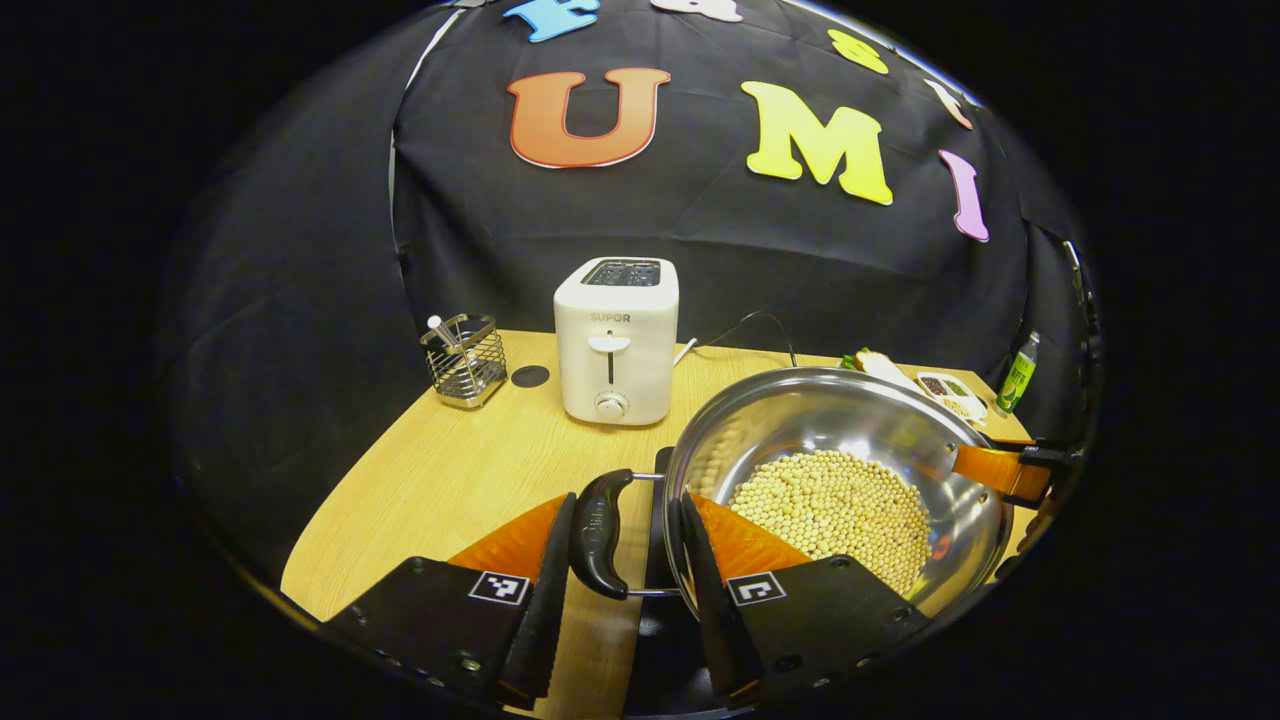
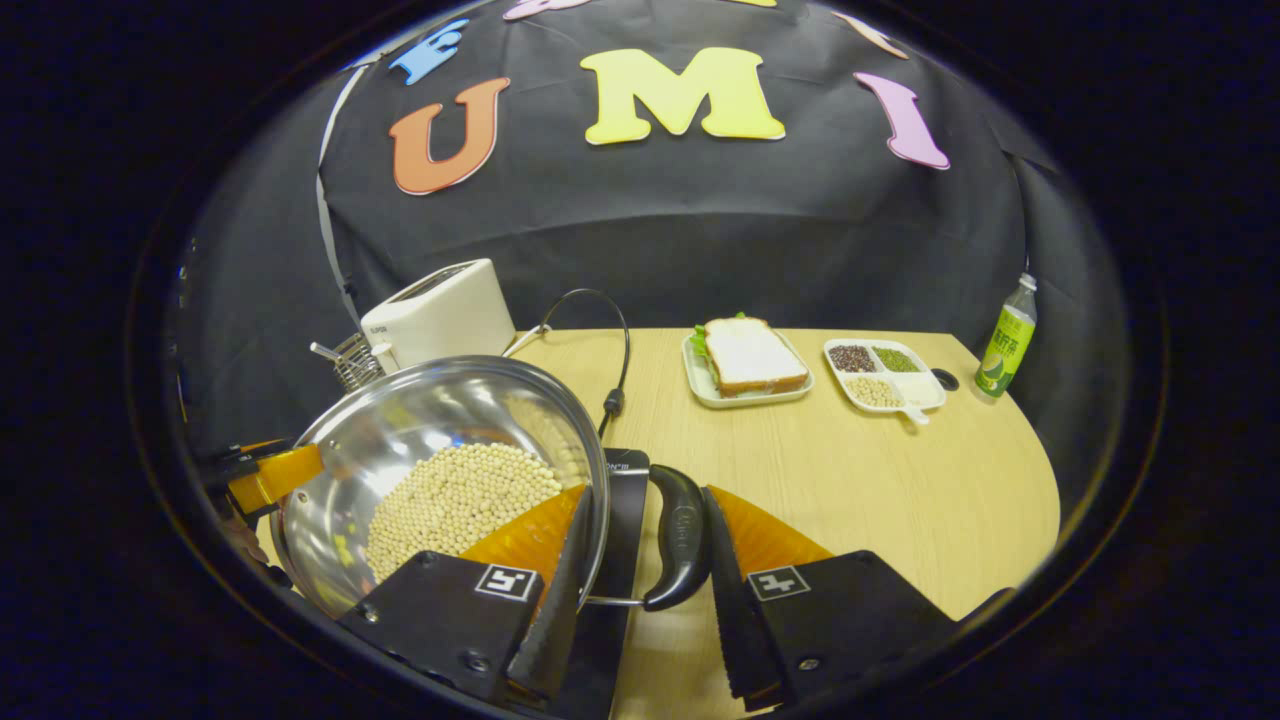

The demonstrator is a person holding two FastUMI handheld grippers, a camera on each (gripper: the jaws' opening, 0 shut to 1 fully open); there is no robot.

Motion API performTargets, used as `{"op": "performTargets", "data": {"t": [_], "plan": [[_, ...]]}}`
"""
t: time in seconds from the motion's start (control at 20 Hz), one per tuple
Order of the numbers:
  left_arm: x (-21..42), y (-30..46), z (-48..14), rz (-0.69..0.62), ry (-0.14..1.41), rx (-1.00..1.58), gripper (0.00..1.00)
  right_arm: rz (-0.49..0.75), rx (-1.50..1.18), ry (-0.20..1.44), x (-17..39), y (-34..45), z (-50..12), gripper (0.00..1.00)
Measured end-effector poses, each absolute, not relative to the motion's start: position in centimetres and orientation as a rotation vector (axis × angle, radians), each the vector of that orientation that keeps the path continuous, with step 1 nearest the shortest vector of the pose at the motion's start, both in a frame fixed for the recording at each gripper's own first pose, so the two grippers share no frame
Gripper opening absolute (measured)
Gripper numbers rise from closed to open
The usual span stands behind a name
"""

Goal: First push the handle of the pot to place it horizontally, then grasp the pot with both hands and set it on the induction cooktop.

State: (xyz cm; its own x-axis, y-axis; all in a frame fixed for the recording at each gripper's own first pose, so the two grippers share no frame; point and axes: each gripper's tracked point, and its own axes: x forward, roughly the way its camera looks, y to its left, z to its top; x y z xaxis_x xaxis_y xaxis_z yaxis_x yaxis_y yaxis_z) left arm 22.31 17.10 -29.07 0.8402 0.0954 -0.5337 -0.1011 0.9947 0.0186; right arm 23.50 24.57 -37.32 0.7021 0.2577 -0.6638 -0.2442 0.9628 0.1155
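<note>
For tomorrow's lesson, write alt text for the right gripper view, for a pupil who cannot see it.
The right gripper, jaws straddling the black side handle of a steel pot of soybeans, holds it over a black induction cooktop. The left gripper grips the far side. Behind stand a toaster, sandwich plate, grain tray and green bottle.

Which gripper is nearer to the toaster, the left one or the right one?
Left. The left gripper holds the pot handle on the side facing the toaster; the right gripper holds the opposite handle, with the pot between it and the toaster.
</note>
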Motion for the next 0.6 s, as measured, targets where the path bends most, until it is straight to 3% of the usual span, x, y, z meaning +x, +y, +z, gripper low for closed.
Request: {"op": "performTargets", "data": {"t": [0.3,0.35,0.4,0.45,0.6], "plan": [[22.1,17.1,-29.0,0.107,0.539,0.028,0.63,0.285,0.073,0.705,23.3,24.3,-36.9,0.65],[21.9,17.2,-28.7,0.108,0.530,0.040,0.75,0.287,0.070,0.677,23.4,24.1,-36.4,0.67],[21.7,17.3,-28.4,0.114,0.519,0.043,0.70,0.291,0.061,0.649,23.5,23.8,-35.7,0.72],[21.3,17.2,-28.0,0.116,0.508,0.035,0.78,0.287,0.052,0.628,23.3,23.4,-35.0,0.69],[20.4,17.5,-26.4,0.142,0.464,0.019,0.87,0.292,0.050,0.578,22.4,22.6,-32.9,0.81]]}}
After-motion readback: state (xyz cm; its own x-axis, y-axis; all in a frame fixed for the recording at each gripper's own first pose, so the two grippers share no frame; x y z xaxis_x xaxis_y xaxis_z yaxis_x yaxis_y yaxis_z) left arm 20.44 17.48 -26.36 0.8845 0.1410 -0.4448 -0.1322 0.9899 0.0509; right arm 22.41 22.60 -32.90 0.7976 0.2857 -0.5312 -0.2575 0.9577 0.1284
